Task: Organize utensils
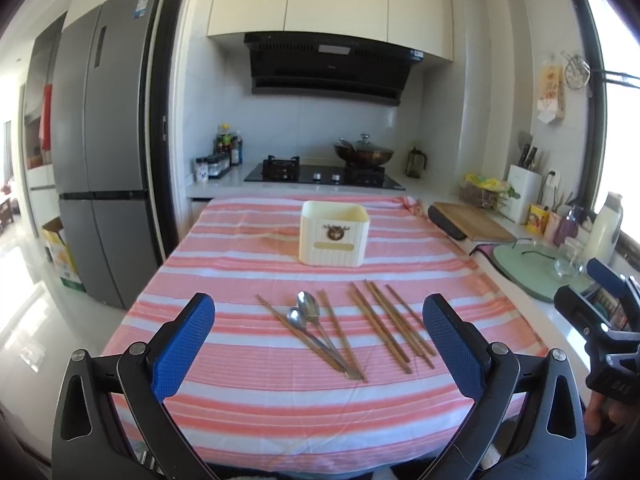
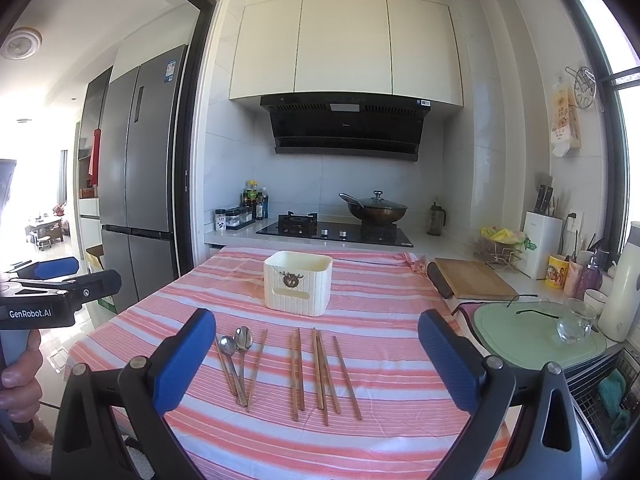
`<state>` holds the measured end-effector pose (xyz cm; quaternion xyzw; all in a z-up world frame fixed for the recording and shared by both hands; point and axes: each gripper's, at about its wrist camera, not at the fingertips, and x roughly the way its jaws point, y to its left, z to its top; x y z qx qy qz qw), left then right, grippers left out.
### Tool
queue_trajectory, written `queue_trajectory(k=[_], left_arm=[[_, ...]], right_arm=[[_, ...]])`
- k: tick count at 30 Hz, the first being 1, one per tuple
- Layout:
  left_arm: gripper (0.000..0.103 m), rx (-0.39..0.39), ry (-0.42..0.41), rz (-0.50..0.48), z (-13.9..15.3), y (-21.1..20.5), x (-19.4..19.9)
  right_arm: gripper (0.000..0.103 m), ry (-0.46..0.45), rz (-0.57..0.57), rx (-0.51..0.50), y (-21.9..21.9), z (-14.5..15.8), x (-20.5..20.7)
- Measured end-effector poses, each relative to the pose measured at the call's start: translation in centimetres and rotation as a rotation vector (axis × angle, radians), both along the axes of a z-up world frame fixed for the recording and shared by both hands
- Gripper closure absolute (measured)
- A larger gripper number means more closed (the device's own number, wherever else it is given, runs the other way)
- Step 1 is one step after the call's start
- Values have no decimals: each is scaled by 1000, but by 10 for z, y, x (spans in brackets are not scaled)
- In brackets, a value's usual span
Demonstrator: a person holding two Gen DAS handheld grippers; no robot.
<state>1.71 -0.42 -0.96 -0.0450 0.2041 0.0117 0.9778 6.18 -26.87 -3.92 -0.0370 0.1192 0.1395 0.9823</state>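
Both grippers hang over the near edge of the table, nothing taken up yet. Left gripper (image 1: 319,338): fingers spread wide, empty. Right gripper (image 2: 317,354): fingers likewise spread wide, empty.

Utensils lie flat on the striped cloth (image 1: 248,396), near side, in two loose groups:
- Left group: two spoons (image 1: 306,312), bowls pointing far, handles near, lying across and among a few chopsticks (image 1: 280,320). Touching and overlapping.
- Right group: sticks (image 2: 324,376) only, roughly parallel, some touching, one a little apart at the right.

Handling, as judged:
- Chopsticks look wooden: light, stiff, thin, low to the cloth. They are likely to roll or splay when pinched. Best taken across the middle, pads square to the length, several at once if they lie close.
- Spoons look like polished metal: slightly heavier, slick. Take the handle just near of the bowl; the bowl itself would slip.
- The cloth is soft and may bunch under the fingertips.

Container: cream box (image 1: 333,236), ribbed walls, open top, standing upright on the far middle of the cloth, well apart from the utensils. In the right wrist view no utensil shows above its rim; the floor of the box is hidden, so I cannot tell whether it is empty.
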Motion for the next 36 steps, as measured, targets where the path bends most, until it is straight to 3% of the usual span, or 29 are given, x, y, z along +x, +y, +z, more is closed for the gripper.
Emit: queue_trajectory(k=[36], left_arm=[[0,-10,72,18,-14,4,26]], right_arm=[[0,42,-11,1,-1,-9,18]])
